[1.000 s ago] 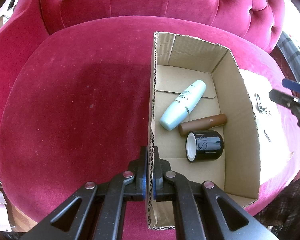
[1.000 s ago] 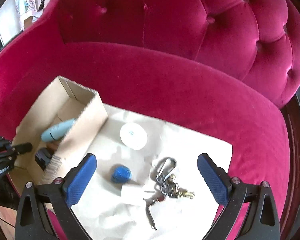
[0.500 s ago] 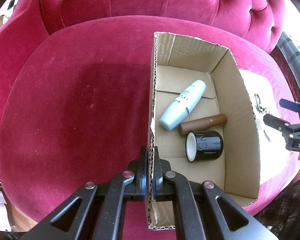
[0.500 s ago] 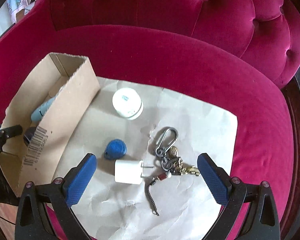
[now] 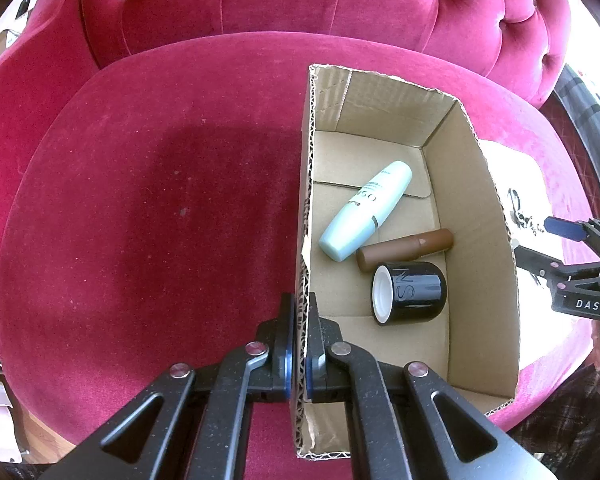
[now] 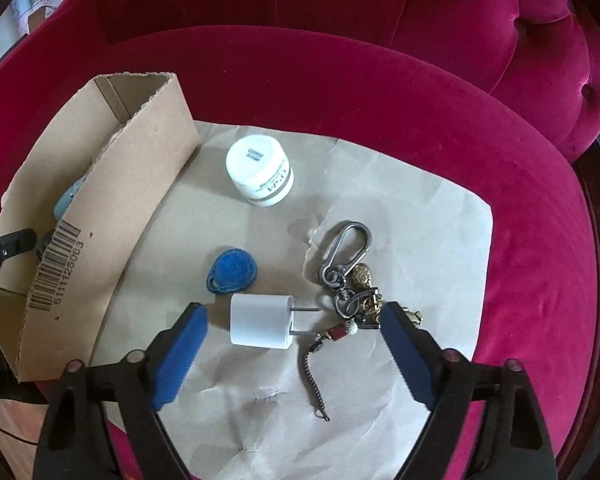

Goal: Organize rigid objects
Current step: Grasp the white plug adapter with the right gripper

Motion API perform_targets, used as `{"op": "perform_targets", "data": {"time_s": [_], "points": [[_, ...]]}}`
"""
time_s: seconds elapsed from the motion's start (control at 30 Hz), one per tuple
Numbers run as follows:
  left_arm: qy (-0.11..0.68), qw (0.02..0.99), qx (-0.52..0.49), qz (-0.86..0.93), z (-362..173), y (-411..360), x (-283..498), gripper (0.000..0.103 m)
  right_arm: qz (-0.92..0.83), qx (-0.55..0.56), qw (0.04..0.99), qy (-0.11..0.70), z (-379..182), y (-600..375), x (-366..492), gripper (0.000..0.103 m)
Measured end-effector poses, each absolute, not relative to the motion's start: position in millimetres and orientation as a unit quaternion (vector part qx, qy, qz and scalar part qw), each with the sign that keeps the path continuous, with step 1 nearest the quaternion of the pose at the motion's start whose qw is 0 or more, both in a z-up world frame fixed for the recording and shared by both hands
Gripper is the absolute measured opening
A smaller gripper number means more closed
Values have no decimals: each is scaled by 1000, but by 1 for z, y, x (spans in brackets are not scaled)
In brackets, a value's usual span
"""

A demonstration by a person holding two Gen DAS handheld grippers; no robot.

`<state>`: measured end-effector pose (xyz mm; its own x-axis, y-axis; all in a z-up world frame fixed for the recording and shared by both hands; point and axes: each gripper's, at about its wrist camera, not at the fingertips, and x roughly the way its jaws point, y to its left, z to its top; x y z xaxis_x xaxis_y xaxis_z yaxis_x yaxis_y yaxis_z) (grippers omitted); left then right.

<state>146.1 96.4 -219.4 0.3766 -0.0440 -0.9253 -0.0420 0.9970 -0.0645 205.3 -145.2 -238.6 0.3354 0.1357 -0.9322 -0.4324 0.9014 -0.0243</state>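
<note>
My left gripper (image 5: 299,332) is shut on the left wall of a cardboard box (image 5: 306,184). Inside lie a pale blue bottle (image 5: 366,210), a brown tube (image 5: 406,249) and a black jar (image 5: 410,293). My right gripper (image 6: 294,320) is open, low over brown paper (image 6: 420,200), with a white plug adapter (image 6: 262,321) between its fingers. A blue key fob (image 6: 231,270), a white jar (image 6: 260,170) and a keyring with carabiner (image 6: 350,276) lie on the paper. The box (image 6: 112,208) stands left of them.
Everything rests on a crimson velvet sofa seat (image 5: 160,220) with a tufted back (image 5: 320,0). The right gripper shows at the right edge of the left wrist view (image 5: 568,248). A thin chain (image 6: 314,380) trails from the keyring.
My right gripper has dropped and moved forward over the paper, bringing the white adapter between its open fingers. My left gripper and the box have stayed still.
</note>
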Motion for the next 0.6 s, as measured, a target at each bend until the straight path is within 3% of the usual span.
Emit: {"op": "perform_targets", "data": {"time_s": [0.1, 0.23, 0.27, 0.37, 0.6], "points": [[558, 829, -38, 0, -219, 96, 146, 3, 181, -135, 804, 550, -238, -141, 205, 77], [558, 829, -38, 0, -219, 96, 146, 3, 189, -128, 794, 563, -242, -135, 204, 76], [558, 829, -38, 0, -219, 96, 146, 3, 191, -129, 792, 566, -244, -134, 203, 72], [558, 829, -38, 0, -219, 96, 146, 3, 191, -137, 791, 566, -245, -129, 203, 48], [558, 829, -38, 0, -219, 96, 146, 3, 193, -134, 794, 561, -242, -126, 202, 48]]}}
